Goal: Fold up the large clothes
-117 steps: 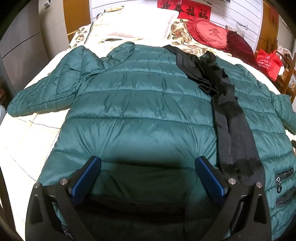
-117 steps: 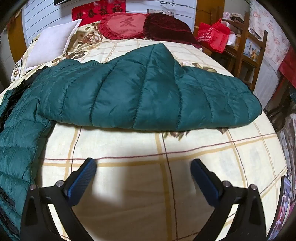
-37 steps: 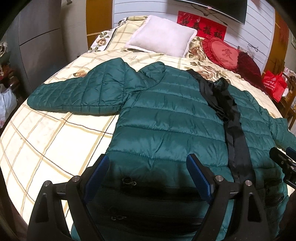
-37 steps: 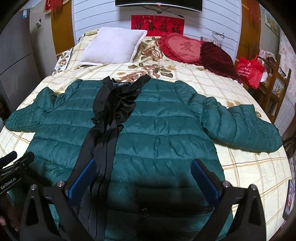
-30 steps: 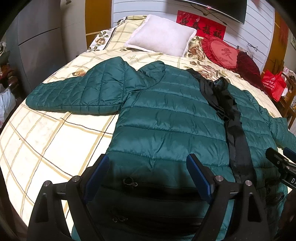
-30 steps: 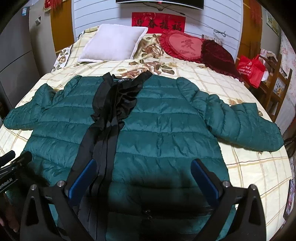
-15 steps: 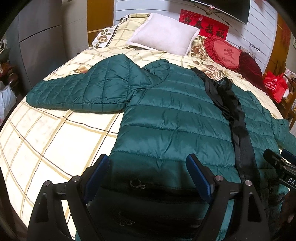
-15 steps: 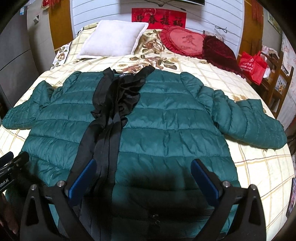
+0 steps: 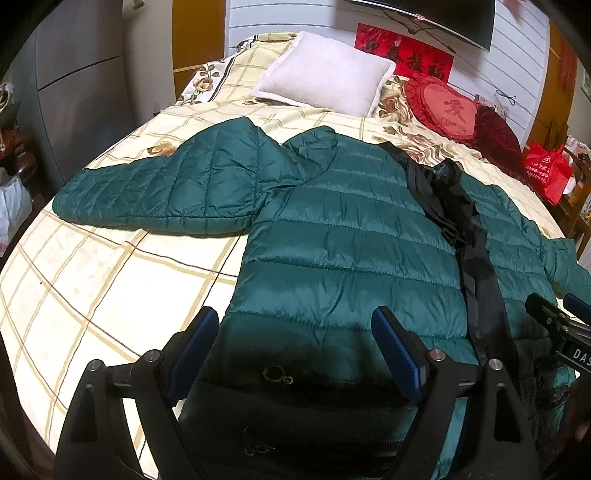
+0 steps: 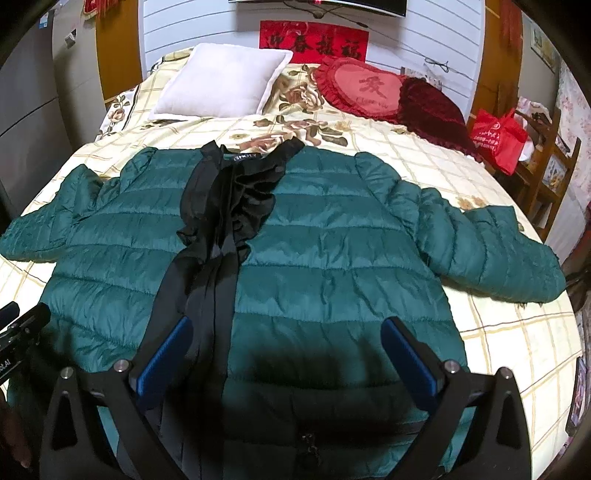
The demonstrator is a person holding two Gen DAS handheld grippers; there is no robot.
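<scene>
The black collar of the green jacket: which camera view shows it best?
The right wrist view. There the black collar faces the camera, open at the top of the green jacket, with its label visible and the black front band running down from it. The left wrist view shows the collar only from the side, bunched and foreshortened.

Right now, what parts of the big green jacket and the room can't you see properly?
- Green jacket hem: both views, hidden in shadow behind each gripper's black frame.
- Its pocket zip pull: left wrist view, too dark and small to make out.
- Collar label: right wrist view, lettering too small.
- Right gripper: left wrist view, cut off by the right edge.
- Screen above the bed: right wrist view, cut off by the top edge.
</scene>
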